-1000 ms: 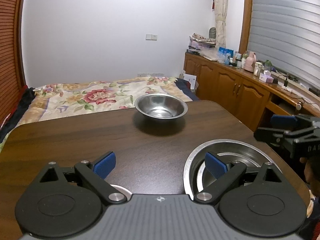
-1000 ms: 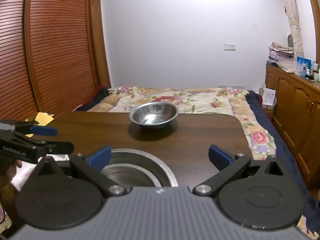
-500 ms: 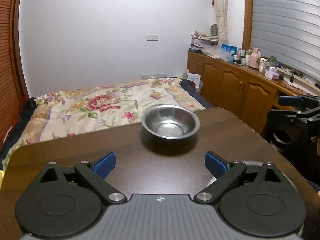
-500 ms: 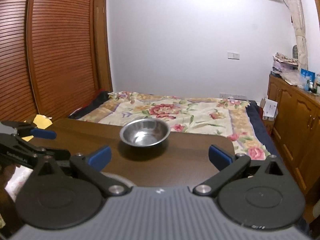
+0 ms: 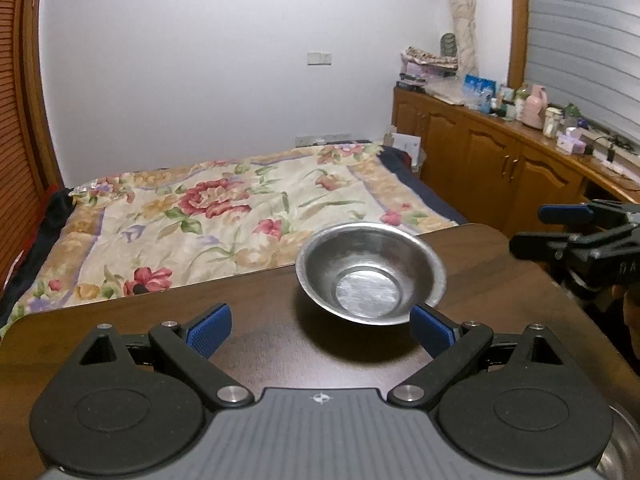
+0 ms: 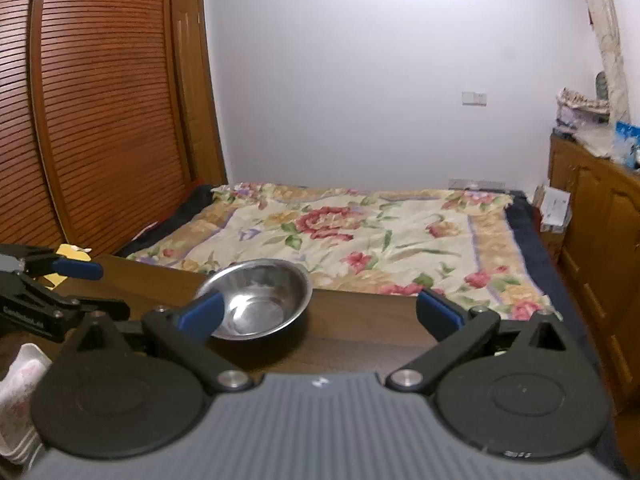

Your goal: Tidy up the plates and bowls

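Note:
A small steel bowl [image 5: 370, 274] stands upright near the far edge of the dark wooden table [image 5: 248, 320]; it also shows in the right wrist view [image 6: 260, 298]. My left gripper [image 5: 320, 330] is open and empty, just short of the bowl, its right finger close to the bowl's near rim. My right gripper [image 6: 320, 314] is open and empty, its left finger in front of the bowl's left side. Each gripper shows in the other's view: the right one [image 5: 576, 232] at the table's right edge, the left one [image 6: 52, 284] at the left. A steel rim [image 5: 620, 446] peeks out at bottom right.
A bed with a floral cover [image 5: 224, 216] lies beyond the table's far edge. Wooden cabinets with clutter [image 5: 520, 160] line the right wall. A louvred wardrobe [image 6: 88, 120] stands left. A white object [image 6: 20, 392] lies at the table's near left.
Both grippers have moved forward toward the small bowl, which now looks larger and nearer. The large steel dish has slid almost out of view beneath them. Both stay open.

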Motion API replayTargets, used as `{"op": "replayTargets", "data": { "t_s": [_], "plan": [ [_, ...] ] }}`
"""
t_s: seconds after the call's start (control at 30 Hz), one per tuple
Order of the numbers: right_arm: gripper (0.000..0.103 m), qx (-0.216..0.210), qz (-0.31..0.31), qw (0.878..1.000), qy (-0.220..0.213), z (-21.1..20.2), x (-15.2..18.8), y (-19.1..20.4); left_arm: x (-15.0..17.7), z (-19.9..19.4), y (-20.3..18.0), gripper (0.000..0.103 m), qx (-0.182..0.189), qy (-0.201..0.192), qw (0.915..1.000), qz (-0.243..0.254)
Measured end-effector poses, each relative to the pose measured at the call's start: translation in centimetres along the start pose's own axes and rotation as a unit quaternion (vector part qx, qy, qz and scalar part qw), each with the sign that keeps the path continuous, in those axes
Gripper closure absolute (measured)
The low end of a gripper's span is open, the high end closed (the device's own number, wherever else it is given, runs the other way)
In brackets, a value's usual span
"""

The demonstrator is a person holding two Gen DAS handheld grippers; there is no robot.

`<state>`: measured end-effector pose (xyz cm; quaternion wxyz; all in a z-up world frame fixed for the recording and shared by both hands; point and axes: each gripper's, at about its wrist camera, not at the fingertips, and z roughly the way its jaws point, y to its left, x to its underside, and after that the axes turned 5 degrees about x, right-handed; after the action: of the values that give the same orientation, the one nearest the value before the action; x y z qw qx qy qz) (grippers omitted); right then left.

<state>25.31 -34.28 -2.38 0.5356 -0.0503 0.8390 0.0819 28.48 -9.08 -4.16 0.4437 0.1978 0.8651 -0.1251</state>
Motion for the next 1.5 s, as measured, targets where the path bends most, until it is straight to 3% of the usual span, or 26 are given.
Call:
{"op": "replayTargets", "data": {
  "t_s": [0.23, 0.43, 0.57, 0.73, 0.93, 1.1, 1.27, 1.5],
  "plan": [
    [0.012, -0.015, -0.015, 0.999, 0.038, 4.5, 0.8, 0.4, -0.3, 3.0, 0.3, 0.005, -0.007, 0.011, 0.9999, -0.001],
    [0.013, -0.033, 0.007, 0.998, 0.055, 6.7, 0.7, 0.0, -0.9, 4.5, 0.7, 0.006, -0.006, 0.009, 0.9999, -0.009],
    [0.018, -0.042, 0.022, 0.997, 0.065, 7.9, 0.7, 0.0, -1.1, 5.4, 0.7, 0.017, -0.005, 0.014, 0.9998, -0.009],
    [0.038, -0.060, 0.045, 0.994, 0.078, 8.9, 0.9, 0.1, -1.0, 6.4, 1.2, 0.028, 0.005, 0.023, 0.9994, -0.025],
    [0.052, -0.074, 0.056, 0.992, 0.086, 9.7, 1.2, 0.5, -0.9, 7.0, 1.7, 0.041, 0.018, 0.034, 0.9982, -0.046],
    [0.059, -0.086, 0.053, 0.991, 0.088, 9.9, 1.4, 0.8, -0.9, 7.2, 1.4, 0.052, 0.023, 0.038, 0.9981, -0.043],
    [0.065, -0.096, 0.045, 0.991, 0.081, 9.9, 1.4, 1.1, -0.8, 7.2, 1.5, 0.073, 0.035, 0.044, 0.9974, -0.046],
    [0.076, -0.105, 0.049, 0.990, 0.075, 10.0, 1.5, 0.9, -0.9, 7.1, 1.3, 0.073, 0.036, 0.046, 0.9975, -0.040]
  ]
}}
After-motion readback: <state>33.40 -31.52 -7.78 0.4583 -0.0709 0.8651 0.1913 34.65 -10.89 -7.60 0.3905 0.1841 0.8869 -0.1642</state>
